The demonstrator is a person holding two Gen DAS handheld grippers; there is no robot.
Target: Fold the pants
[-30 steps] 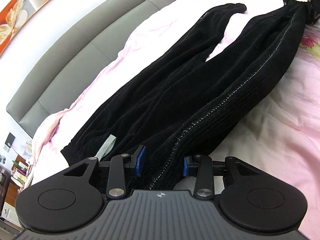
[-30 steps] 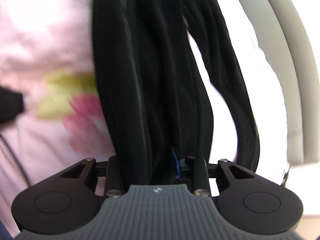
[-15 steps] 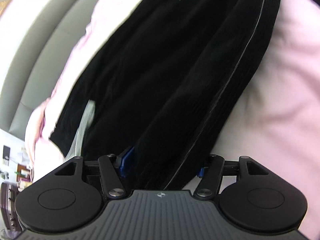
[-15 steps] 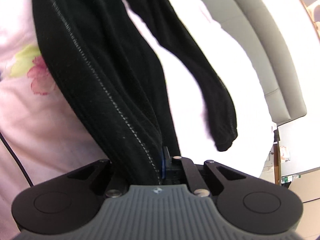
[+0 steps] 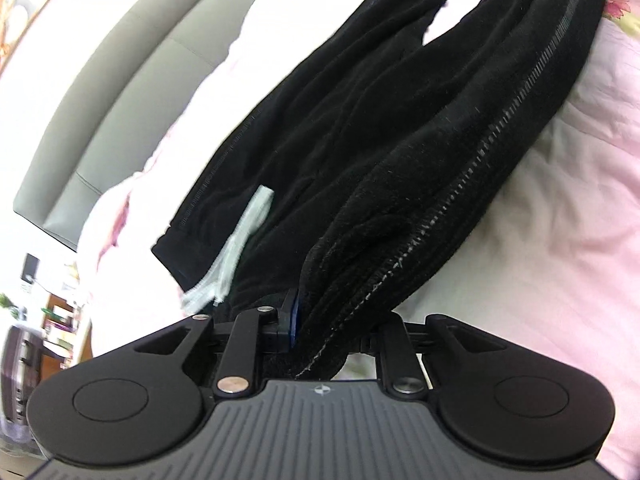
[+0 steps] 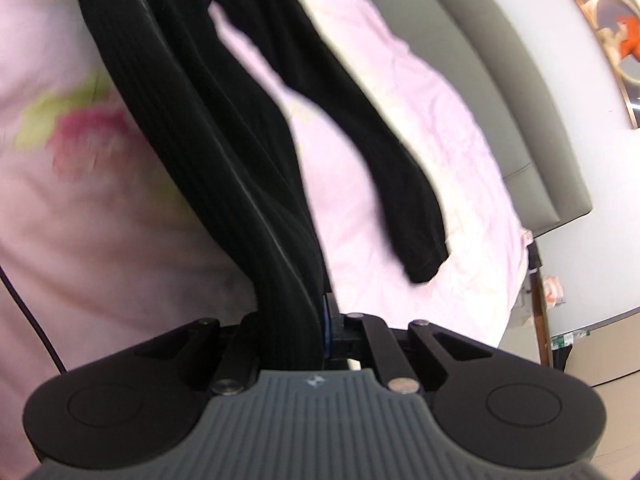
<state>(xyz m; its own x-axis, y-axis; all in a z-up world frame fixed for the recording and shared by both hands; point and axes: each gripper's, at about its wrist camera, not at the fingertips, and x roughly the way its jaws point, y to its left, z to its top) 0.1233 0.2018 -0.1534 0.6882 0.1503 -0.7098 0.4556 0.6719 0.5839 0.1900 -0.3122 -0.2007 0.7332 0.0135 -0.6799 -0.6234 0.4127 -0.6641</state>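
Black pants [image 5: 400, 128] lie lengthwise on a pink duvet [image 5: 560, 200]. In the left wrist view my left gripper [image 5: 320, 322] is shut on a bunched fold at the waist end, with a white label [image 5: 244, 236] just to its left. In the right wrist view my right gripper [image 6: 298, 330] is shut on the ribbed edge of one leg [image 6: 224, 152], which is lifted a little off the bed. The other leg [image 6: 384, 152] lies loose to the right, and its cuff [image 6: 424, 264] rests on the duvet. Fabric hides the right-hand pad of each gripper.
A grey padded headboard [image 5: 132, 92] runs along the bed's far side and shows again as the headboard [image 6: 500, 92] in the right view. Shelves and a suitcase [image 5: 20, 364] stand beyond the bed's left end. A thin black cable [image 6: 28, 304] crosses the floral duvet [image 6: 72, 128].
My left jaws, spread around the waist fold before, have closed on it, and the hand has shifted sideways. The right gripper closed on the leg, rolled and rose slightly, so the free leg now shows.
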